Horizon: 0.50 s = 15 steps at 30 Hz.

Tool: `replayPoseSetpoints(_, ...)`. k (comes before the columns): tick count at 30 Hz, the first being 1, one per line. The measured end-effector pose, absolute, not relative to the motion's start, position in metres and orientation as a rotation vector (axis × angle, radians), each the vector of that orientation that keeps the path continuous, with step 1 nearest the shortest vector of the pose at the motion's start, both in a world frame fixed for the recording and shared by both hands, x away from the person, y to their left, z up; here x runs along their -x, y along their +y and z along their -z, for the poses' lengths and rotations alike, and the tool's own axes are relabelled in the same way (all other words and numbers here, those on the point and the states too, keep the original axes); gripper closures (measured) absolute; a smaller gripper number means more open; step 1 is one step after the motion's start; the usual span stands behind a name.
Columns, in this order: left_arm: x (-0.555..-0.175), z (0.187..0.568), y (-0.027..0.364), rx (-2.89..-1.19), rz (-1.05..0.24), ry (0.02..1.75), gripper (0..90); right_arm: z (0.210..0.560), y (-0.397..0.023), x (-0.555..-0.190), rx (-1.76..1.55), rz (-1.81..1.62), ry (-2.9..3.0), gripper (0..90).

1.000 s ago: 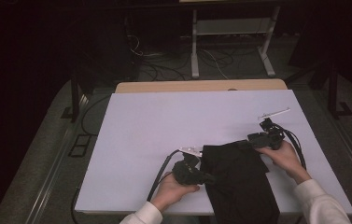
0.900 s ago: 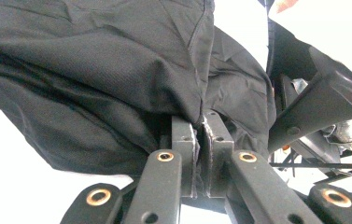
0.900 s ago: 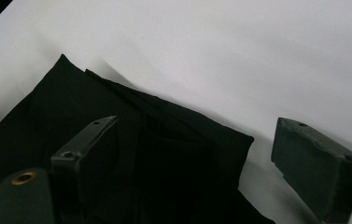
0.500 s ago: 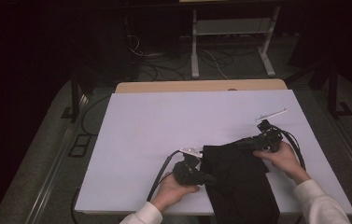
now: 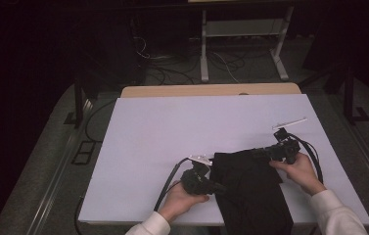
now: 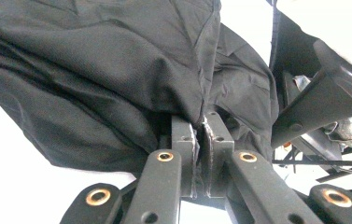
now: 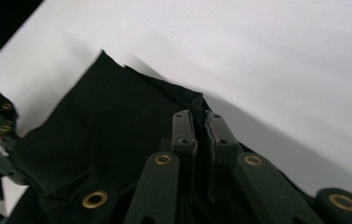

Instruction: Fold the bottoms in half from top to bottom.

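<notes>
Black cloth: a dark garment (image 5: 250, 188) lay on the white-covered table (image 5: 172, 127), near the front edge and right of the middle, its lower end hanging over that edge.
Left hand: it (image 5: 179, 201) came in over the front edge, left of the cloth, and carried the left gripper (image 5: 217, 186), which pointed right along the table at the cloth's left border.
Left fingers: pressed together on a fold of the black fabric (image 6: 117, 79); in the left gripper view the cloth bunched out of the closed tips (image 6: 203, 126) and filled the upper frame.
Cable: a black lead (image 5: 170, 181) trailed from the left gripper toward the front edge.
Cloth top edge: it ran between the two grippers, roughly parallel to the front edge, rising slightly toward the right.
Right gripper: it (image 5: 259, 151) sat at the cloth's upper right corner, pointing left, toward the right edge of the table.
Right fingers: they had just been closing and stood together, pinching the corner of the fabric (image 7: 117, 135); in the right gripper view the cloth ran into the tips (image 7: 205, 122), with white table (image 7: 281, 60) beyond.
Right hand: it (image 5: 299, 169) held that gripper from the right side, sleeve toward the front right corner.
White strip: a thin pale stick (image 5: 289, 121) lay near the right edge, behind the right gripper and apart from the cloth.
</notes>
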<state>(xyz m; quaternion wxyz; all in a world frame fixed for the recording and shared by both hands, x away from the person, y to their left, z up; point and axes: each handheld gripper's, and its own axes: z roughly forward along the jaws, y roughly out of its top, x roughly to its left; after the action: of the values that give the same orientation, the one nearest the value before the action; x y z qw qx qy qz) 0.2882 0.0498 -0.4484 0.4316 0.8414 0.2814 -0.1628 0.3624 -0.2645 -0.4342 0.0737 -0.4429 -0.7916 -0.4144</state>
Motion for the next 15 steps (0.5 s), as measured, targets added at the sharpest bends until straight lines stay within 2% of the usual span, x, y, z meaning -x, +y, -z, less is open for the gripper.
replayPoseSetpoints(9,-0.286,0.449,0.052,-2.107,0.396,0.710,82.5,0.423,-0.277,-0.335,1.342,1.357,-2.248,82.6)
replayPoseSetpoints(15,-0.281,0.450,0.051,-2.123,0.368,0.684,75.2,0.421,-0.280,-0.322,1.340,1.399,-2.191,82.6)
